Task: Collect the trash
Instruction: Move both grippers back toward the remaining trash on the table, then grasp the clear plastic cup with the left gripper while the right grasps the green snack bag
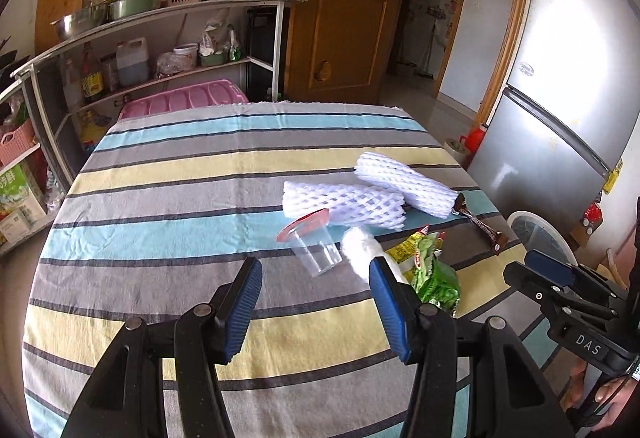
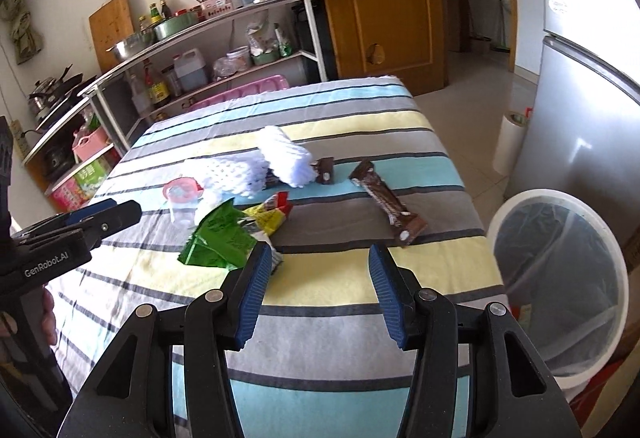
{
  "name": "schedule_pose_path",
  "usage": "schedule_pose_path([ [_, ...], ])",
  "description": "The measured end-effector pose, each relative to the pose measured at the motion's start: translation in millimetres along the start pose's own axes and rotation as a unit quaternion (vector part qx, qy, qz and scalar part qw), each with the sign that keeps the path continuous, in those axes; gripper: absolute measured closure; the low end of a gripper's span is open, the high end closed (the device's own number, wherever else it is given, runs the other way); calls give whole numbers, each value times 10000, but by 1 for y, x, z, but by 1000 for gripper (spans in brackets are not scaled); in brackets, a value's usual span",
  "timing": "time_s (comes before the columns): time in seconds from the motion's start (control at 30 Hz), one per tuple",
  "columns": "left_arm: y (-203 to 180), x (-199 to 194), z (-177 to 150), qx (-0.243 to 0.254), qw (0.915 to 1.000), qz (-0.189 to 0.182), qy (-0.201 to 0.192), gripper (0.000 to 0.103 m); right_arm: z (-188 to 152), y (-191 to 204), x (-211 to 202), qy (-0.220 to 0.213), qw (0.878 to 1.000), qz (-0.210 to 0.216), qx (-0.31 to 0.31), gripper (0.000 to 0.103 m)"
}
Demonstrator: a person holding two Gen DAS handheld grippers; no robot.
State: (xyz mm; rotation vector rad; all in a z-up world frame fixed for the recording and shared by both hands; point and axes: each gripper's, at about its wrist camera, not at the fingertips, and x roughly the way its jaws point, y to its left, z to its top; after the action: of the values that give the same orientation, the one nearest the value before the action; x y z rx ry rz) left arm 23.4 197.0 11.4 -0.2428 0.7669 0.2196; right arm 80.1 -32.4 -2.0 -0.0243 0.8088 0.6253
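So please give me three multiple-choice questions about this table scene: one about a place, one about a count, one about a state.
1. Where does the white bin stand?
A. on the floor beside the table, right side
B. on the shelf
C. on the striped cloth

2. How many white foam fruit nets lie on the cloth?
A. one
B. two
C. four

3. How is the clear plastic cup?
A. upright and full
B. stacked in the bin
C. on its side, red lid at its mouth

Answers:
1 A: the right wrist view shows it lower than the table edge, on the floor.
2 B: two net rolls lie side by side, the second behind the first.
3 C: the cup lies on the striped cloth, empty.
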Motion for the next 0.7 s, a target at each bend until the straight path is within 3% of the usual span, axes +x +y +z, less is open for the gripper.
schedule_pose_path([
  [0.17, 15, 11, -2, -128, 9998, 54, 162, 48, 1, 23, 17, 128, 9988, 340, -341, 51],
  [0.23, 19, 16, -1, -222, 9995, -83, 211, 48, 1, 33, 24, 204, 9974, 467, -512, 51],
  [0.33, 23, 21, 2, -245, 9995, -99, 200, 48, 3, 44, 34, 309, 9955, 573, -695, 42],
  [0.43, 23, 29, 5, -223, 9992, -123, 311, 48, 4, 51, 46, 413, 9937, 731, -749, 40],
  [0.7, 22, 46, 11, -284, 9983, -304, 400, 47, 2, 50, 63, 647, 9932, 402, -882, 40],
])
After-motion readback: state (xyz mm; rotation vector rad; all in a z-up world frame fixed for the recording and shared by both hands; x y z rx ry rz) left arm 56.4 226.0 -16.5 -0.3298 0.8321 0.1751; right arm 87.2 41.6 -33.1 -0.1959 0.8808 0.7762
